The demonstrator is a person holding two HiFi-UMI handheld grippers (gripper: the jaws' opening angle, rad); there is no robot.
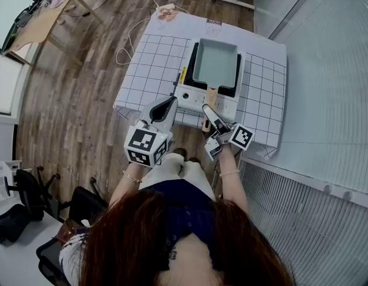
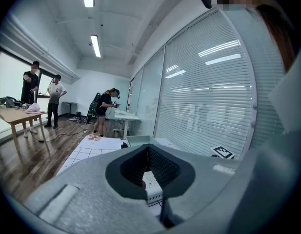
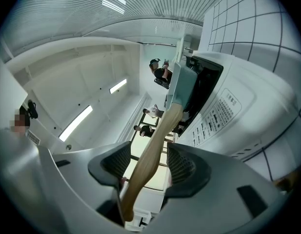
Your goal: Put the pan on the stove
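A teal rectangular pan (image 1: pixel 215 62) sits on top of the white tabletop stove (image 1: pixel 192 95), its wooden handle (image 1: pixel 211 96) pointing toward me. My right gripper (image 1: pixel 209 109) is at the handle's end. In the right gripper view the handle (image 3: pixel 162 130) runs between the two dark pads (image 3: pixel 185 165) with a gap on each side, so the right gripper (image 3: pixel 149 164) is open; the pan (image 3: pixel 182 89) and stove (image 3: pixel 228 111) lie just ahead. My left gripper (image 1: pixel 171 103) hovers at the stove's front left corner, shut and empty (image 2: pixel 148 155).
The stove stands on a white grid mat (image 1: pixel 151 64) over a small table. White blinds (image 1: pixel 327 100) line the right side. A cable (image 1: pixel 127 46) trails on the wood floor at the left. Several people (image 2: pixel 104 106) stand far off near a wooden table (image 2: pixel 13 113).
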